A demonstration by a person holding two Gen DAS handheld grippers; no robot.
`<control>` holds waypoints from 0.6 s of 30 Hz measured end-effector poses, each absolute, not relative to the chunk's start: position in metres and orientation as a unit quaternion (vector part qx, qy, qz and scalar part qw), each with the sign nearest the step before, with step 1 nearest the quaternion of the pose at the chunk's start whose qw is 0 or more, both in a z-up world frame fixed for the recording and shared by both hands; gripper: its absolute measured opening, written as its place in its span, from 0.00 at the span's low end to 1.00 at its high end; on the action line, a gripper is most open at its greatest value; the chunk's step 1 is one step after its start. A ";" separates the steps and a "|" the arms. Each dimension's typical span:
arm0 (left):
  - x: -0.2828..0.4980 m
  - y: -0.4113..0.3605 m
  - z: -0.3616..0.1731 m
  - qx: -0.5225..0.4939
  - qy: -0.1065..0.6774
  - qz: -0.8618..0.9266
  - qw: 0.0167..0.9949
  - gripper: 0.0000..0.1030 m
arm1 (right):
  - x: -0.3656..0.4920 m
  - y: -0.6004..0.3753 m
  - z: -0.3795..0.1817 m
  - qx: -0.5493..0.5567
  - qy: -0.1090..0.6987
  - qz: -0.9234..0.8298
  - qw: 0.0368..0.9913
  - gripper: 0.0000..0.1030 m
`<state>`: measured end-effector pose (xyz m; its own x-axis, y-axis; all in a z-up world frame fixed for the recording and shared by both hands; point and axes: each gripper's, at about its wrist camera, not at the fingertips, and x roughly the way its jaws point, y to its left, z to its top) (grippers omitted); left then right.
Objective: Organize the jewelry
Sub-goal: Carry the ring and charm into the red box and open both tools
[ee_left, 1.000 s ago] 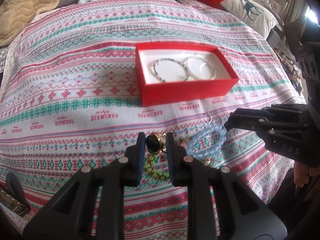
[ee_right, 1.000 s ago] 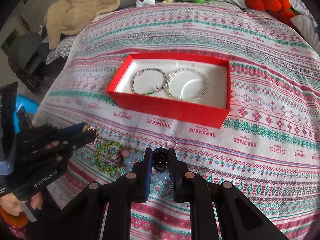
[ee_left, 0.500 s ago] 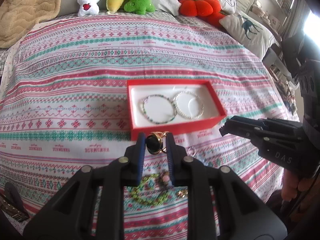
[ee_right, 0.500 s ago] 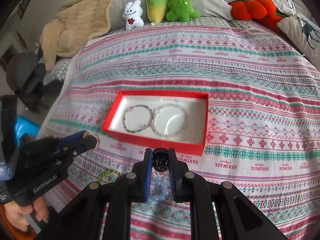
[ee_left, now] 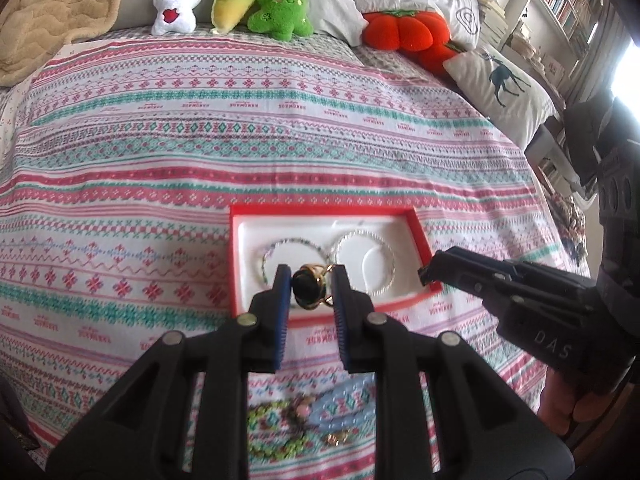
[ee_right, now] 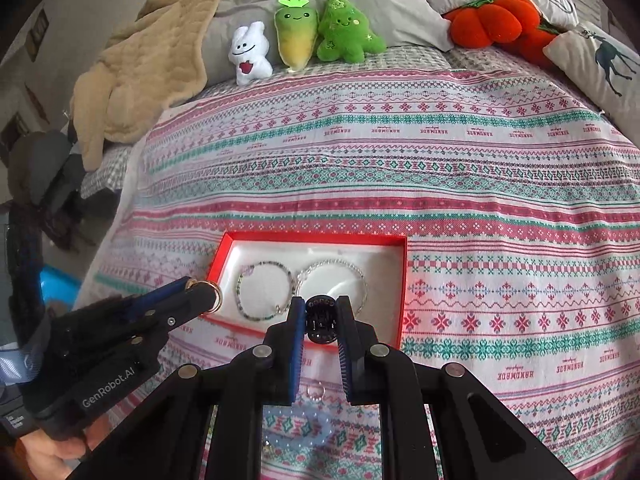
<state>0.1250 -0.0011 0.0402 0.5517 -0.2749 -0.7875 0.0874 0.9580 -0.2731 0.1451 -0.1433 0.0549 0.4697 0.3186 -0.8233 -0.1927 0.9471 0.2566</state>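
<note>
My left gripper [ee_left: 310, 290] is shut on a gold ring with a black stone [ee_left: 309, 291], held above the near edge of the red jewelry box [ee_left: 420, 236]. My right gripper [ee_right: 320, 320] is shut on a small black ring [ee_right: 320, 318], also held above the box's near edge [ee_right: 308, 236]. The box's white lining holds a multicolour bead bracelet [ee_right: 262, 290] and a silver bracelet [ee_right: 334, 272]. On the bedspread below lie a green bead bracelet [ee_left: 276, 436], a pale blue bead bracelet [ee_left: 344, 402], a small gold piece [ee_left: 334, 438] and a small silver ring [ee_right: 315, 391].
The patterned bedspread [ee_left: 200, 140] covers the bed. Plush toys [ee_left: 256, 0], an orange pumpkin cushion [ee_left: 408, 34], a deer pillow [ee_left: 500, 84] and a beige blanket [ee_right: 132, 80] line the headboard end. The bed edge drops off at the right in the left wrist view.
Both grippers rose from the loose jewelry with their rings and moved forward over the near edge of the red box.
</note>
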 end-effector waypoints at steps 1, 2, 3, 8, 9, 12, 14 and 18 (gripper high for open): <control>0.128 -0.002 0.039 -0.101 0.460 -0.104 0.876 0.21 | 0.147 -0.143 0.054 0.065 0.492 0.149 0.855 0.15; 0.131 -0.003 0.038 -0.101 0.457 -0.105 0.877 0.21 | 0.150 -0.143 0.053 0.066 0.491 0.147 0.856 0.15; 0.135 -0.004 0.037 -0.100 0.455 -0.105 0.879 0.21 | 0.152 -0.143 0.052 0.067 0.491 0.146 0.856 0.15; 0.148 -0.007 0.025 -0.099 0.452 -0.095 0.881 0.21 | 0.165 -0.145 0.044 0.075 0.487 0.138 0.859 0.15; 0.151 -0.008 0.020 -0.097 0.454 -0.089 0.881 0.21 | 0.167 -0.145 0.042 0.076 0.486 0.137 0.860 0.15; 0.158 -0.011 0.013 -0.093 0.454 -0.075 0.883 0.21 | 0.173 -0.146 0.036 0.075 0.483 0.134 0.862 0.15; 0.162 -0.011 0.009 -0.092 0.456 -0.069 0.882 0.22 | 0.177 -0.145 0.033 0.073 0.482 0.132 0.863 0.15; 0.170 -0.010 -0.001 -0.087 0.463 -0.052 0.881 0.22 | 0.184 -0.146 0.026 0.070 0.484 0.126 0.863 0.15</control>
<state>0.1698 -0.0104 -0.0010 0.5664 -0.1723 -0.8059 0.0113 0.9794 -0.2015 0.1837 -0.1457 0.0261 0.4988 0.2849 -0.8186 -0.1501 0.9586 0.2421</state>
